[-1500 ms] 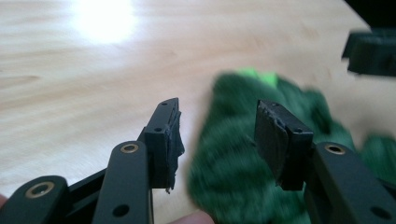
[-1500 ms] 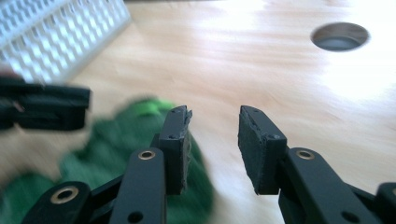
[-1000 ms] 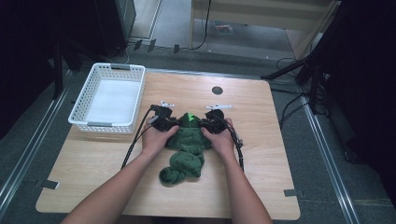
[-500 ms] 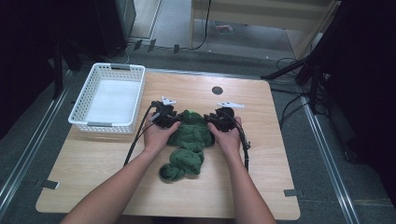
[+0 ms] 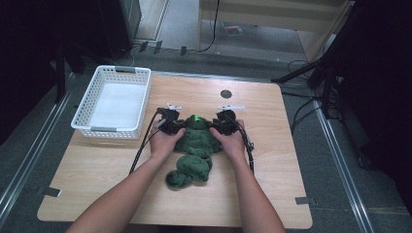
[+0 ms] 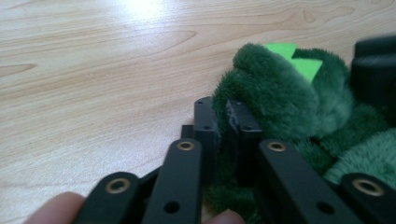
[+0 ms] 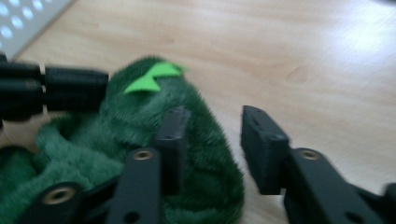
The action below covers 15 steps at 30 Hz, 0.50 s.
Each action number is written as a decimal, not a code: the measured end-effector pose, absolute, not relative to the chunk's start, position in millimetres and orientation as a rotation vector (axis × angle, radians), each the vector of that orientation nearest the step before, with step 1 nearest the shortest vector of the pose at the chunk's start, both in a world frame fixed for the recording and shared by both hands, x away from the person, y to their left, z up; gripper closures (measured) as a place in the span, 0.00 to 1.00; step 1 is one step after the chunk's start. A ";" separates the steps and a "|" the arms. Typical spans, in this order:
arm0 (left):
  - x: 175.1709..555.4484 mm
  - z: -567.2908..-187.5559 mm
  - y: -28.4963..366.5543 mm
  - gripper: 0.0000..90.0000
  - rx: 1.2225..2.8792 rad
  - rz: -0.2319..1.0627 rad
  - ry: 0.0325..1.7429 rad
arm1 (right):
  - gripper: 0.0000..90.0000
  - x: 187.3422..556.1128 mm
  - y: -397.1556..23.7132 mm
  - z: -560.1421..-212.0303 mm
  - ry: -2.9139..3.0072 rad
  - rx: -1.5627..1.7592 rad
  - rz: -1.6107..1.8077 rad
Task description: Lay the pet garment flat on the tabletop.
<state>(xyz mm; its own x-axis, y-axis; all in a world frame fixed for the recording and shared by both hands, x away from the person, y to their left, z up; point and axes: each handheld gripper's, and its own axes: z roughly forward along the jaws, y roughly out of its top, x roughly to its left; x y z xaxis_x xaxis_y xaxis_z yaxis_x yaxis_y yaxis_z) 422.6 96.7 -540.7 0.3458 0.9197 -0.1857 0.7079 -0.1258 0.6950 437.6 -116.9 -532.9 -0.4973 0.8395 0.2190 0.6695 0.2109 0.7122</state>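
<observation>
A dark green plush toy [image 5: 194, 145] with a bright green felt patch lies crumpled on the wooden table [image 5: 291, 160]. My left gripper [image 5: 178, 127] sits at the toy's upper left. In the left gripper view its jaws [image 6: 223, 105] have just closed and pinch a fold of green fur [image 6: 280, 93]. My right gripper [image 5: 214, 127] is at the toy's upper right. Its jaws [image 7: 215, 116] have just been opening: one finger [image 7: 170, 135] is sunk in the fur [image 7: 140, 121], the other finger [image 7: 261, 149] stands off over bare wood.
A white slatted basket [image 5: 111, 130] stands at the table's left, just beyond the left hand. A small black disc [image 5: 225, 93] lies on the table behind the grippers. Cables trail from both grippers toward the front edge.
Half a second ago the hands stood a little farther apart; now they have drawn in again at the toy's top. The toy stays in the same spot.
</observation>
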 end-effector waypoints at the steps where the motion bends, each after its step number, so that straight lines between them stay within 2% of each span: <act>1: 423.7 -540.5 95.2 0.96 1.904 0.374 1.412 | 0.78 437.5 -115.7 -535.5 2.279 1.439 1.134; 4: 426.4 -540.7 89.3 0.97 1.938 0.383 1.364 | 0.95 432.7 -115.2 -539.6 2.284 1.413 1.092; 7: 429.3 -539.5 90.1 0.95 1.950 0.397 1.356 | 0.98 429.5 -118.9 -538.9 2.237 1.431 1.042; 9: 430.5 -536.3 95.8 0.88 1.937 0.420 1.392 | 0.97 427.5 -122.7 -538.6 2.225 1.439 1.043; 13: 423.5 -518.3 117.2 0.62 1.836 0.315 1.386 | 0.79 414.1 -135.9 -520.0 2.179 1.423 1.256; 15: 412.9 -511.4 122.1 0.62 1.833 0.335 1.349 | 0.77 402.7 -145.0 -508.5 2.160 1.405 1.341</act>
